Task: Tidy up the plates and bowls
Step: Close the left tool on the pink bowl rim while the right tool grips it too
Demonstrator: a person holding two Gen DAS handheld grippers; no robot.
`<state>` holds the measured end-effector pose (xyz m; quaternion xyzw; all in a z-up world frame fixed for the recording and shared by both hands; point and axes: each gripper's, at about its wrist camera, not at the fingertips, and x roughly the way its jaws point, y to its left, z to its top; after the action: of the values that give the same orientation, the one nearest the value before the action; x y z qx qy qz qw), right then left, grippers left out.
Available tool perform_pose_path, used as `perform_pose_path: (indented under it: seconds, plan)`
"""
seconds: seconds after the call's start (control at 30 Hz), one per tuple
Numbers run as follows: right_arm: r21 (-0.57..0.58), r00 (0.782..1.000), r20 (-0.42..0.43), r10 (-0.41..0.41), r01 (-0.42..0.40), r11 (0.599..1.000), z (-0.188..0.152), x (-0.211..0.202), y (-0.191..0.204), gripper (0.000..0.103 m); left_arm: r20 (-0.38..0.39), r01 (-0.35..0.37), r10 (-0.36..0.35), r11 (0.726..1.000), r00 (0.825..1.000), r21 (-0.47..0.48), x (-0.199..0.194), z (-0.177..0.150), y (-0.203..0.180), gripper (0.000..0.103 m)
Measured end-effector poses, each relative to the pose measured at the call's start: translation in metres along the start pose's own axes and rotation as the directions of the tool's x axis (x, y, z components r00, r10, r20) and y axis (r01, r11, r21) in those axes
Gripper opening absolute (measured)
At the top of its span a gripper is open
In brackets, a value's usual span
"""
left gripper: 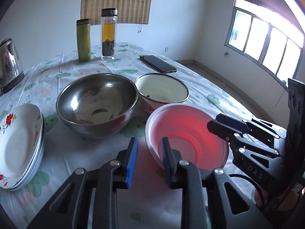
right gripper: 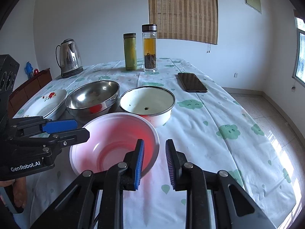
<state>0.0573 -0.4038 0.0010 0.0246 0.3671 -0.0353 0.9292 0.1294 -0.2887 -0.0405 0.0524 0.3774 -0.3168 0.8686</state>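
**Pink bowl straddled at both edges, much of the table cropped**

The pink plastic bowl (left gripper: pixel 187 135) sits tilted at the near side of the table (right gripper: pixel 219 114), just in front of the steel bowl (left gripper: pixel 97 103) and the white enamel bowl (left gripper: pixel 162 89). The left gripper (left gripper: pixel 149 152) has its jaws spread, the near-left rim of the pink bowl passing between them; one blue pad (left gripper: pixel 132 164) is outside the bowl, the other finger over its inside. Whether either pad touches the rim cannot be told. The right gripper (right gripper: pixel 154 158) is likewise spread, straddling the bowl's right rim in its own view, with a visible gap at the outer finger.

A stack of flowered plates (left gripper: pixel 21 147) lies to the left of the steel bowl; its near edge is cut off by the frame in the left wrist view, and the left gripper's body hides part of it in the right wrist view. How many plates are stacked is hard to count. The steel bowl looks doubled in the right wrist view, a second rim below the first, but this is uncertain. Small dark specks lie in the enamel bowl.

At the far side stand a kettle (right gripper: pixel 69 59), a green flask (right gripper: pixel 130 51) and a glass tea bottle (right gripper: pixel 149 47); a phone (right gripper: pixel 191 82) lies flat to the right.
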Motion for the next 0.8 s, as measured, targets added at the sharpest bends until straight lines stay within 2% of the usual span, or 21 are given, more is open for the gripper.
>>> perform_pose_path:
  seconds: [0.07, 0.23, 0.5, 0.8]
  plan:
    - [0.009, 1.0, 0.0, 0.002, -0.002, 1.0, -0.001, 0.001, -0.002, 0.019, -0.002, 0.024, -0.024, 1.0, 1.0, -0.003, 0.002, -0.001, -0.001, 0.018]
    - [0.014, 1.0, 0.004, 0.006, -0.006, 1.0, -0.001, 0.001, -0.003, 0.012, 0.008, 0.021, -0.021, 1.0, 1.0, 0.004, 0.002, -0.002, -0.004, 0.016]
    - [0.016, 1.0, 0.013, 0.009, -0.01, 1.0, -0.001, -0.001, -0.002, 0.012, 0.012, 0.025, -0.025, 1.0, 1.0, -0.016, 0.004, -0.003, -0.003, 0.015]
    - [0.028, 0.998, 0.054, 0.024, -0.026, 0.999, 0.007, -0.012, 0.003, 0.012, 0.03, -0.022, 0.022, 1.0, 0.999, -0.002, -0.008, 0.001, -0.005, 0.015]
